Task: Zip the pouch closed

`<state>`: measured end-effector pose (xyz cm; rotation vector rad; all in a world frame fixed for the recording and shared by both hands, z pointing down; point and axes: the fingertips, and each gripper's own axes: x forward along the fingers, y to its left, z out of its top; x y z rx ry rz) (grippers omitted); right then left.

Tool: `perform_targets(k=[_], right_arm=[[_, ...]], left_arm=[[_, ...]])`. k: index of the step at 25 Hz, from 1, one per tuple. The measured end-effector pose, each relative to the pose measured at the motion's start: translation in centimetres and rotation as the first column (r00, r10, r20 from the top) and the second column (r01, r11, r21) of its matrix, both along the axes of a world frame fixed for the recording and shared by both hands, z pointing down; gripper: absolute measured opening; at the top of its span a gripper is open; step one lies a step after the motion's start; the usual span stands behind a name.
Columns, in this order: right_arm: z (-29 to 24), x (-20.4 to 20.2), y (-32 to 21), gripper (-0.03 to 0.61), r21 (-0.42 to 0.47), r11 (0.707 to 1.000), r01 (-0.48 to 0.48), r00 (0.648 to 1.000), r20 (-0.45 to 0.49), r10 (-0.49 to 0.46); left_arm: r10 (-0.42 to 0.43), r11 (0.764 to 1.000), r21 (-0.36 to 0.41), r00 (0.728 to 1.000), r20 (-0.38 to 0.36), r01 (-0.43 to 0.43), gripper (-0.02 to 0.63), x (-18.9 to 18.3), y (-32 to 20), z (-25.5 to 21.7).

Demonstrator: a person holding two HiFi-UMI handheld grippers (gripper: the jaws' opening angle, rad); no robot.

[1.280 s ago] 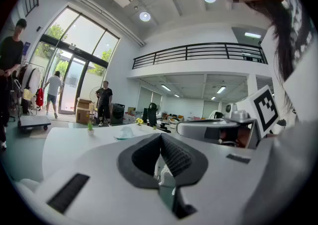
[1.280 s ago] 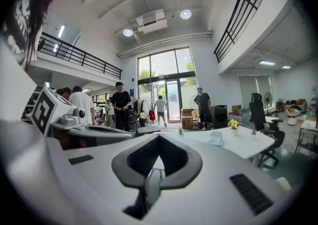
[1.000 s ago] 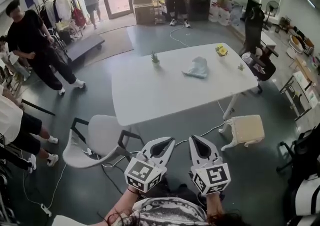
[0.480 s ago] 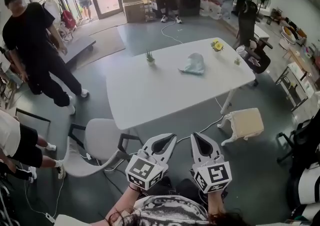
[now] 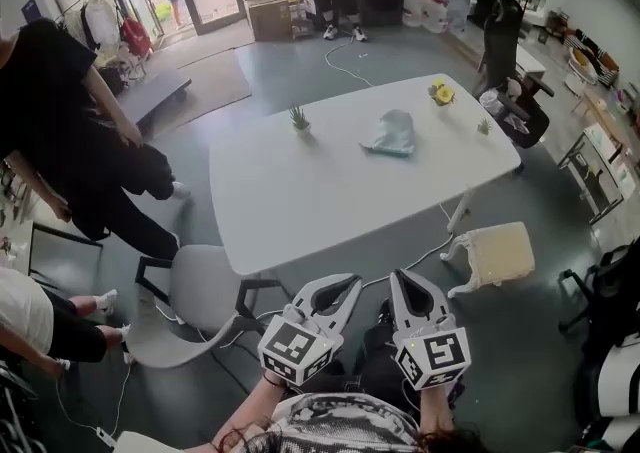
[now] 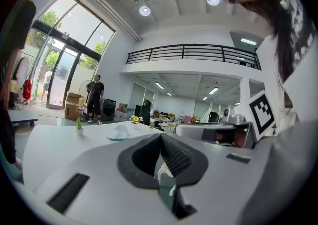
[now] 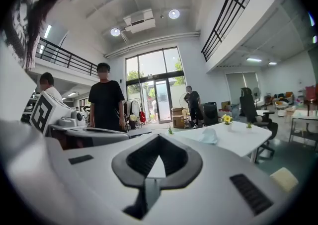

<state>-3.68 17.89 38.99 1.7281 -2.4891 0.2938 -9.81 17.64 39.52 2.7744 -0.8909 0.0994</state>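
A pale blue-green pouch (image 5: 390, 133) lies on the far half of the white table (image 5: 300, 191); it is too far away to make out its zip. My left gripper (image 5: 352, 281) and right gripper (image 5: 397, 274) hang side by side in the air, short of the table's near edge and well away from the pouch. Both are shut with nothing in them. The left gripper view shows its jaws (image 6: 160, 134) closed to a point, the pouch (image 6: 120, 132) small beyond them. In the right gripper view the jaws (image 7: 159, 135) also meet, with the pouch (image 7: 208, 135) to the right on the table (image 7: 233, 142).
A grey chair (image 5: 195, 291) stands at the table's near left corner and a wooden stool (image 5: 497, 253) at its near right. A person in black (image 5: 70, 131) walks at the left. A small plant (image 5: 299, 119) and a yellow flower (image 5: 441, 93) stand on the table.
Both grippers have edged forward toward the table, which now looks a little nearer. The person in black has walked closer along the left side.
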Motion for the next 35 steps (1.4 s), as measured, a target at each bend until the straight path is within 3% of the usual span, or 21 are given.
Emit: perform_targets(k=[13,21,35], right_arm=[[-0.5,7.9,-15.3,-0.006,-0.002,0.985,0.174,0.985,0.014,-0.173],[0.0,12.6,-22.0,-0.006,-0.002,0.966,0.257,0.966,0.038,-0.257],[3.1,12.5,-29.4,-0.006,-0.064,0.949,0.307,0.949,0.088,-0.301]], left_arm=[[-0.191,0.982,0.001,0.981,0.014,0.191,0.012,7.2,-14.7,-0.7],[-0.244,0.970,0.012,0.969,0.039,0.244,0.012,13.0,-20.2,-0.9],[-0.295,0.955,-0.002,0.948,0.117,0.297,0.014,12.5,-27.9,0.3]])
